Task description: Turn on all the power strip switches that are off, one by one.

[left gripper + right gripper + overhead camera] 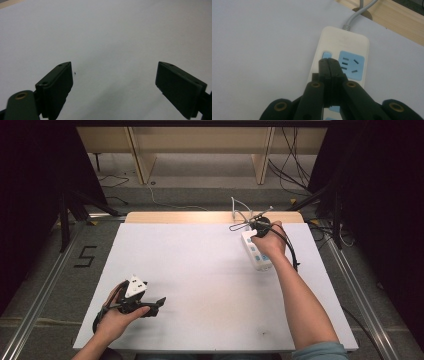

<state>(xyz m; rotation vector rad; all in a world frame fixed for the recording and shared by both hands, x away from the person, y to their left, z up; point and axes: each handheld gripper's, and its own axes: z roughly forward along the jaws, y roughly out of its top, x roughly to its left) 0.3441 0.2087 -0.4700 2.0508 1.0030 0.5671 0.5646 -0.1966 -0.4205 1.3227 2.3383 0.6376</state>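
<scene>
White table sheet [200, 270], the reference surface, with a strip of bare wooden table [200, 217] along its far edge. White power strip [342, 60] with blue sockets, lying flat near the sheet's far right corner, its grey cord [354, 17] running off over the wooden strip; right gripper [329, 61], jaws pressed together with nothing between them, tips set down on the strip's small blue switch [325, 55] beside the end socket. Left gripper [113, 75], near the sheet's near left corner and well apart from the power strip, jaws spread wide and empty above bare sheet.

Even overhead light, dark surroundings (gripper views soft, slightly blurred).
</scene>
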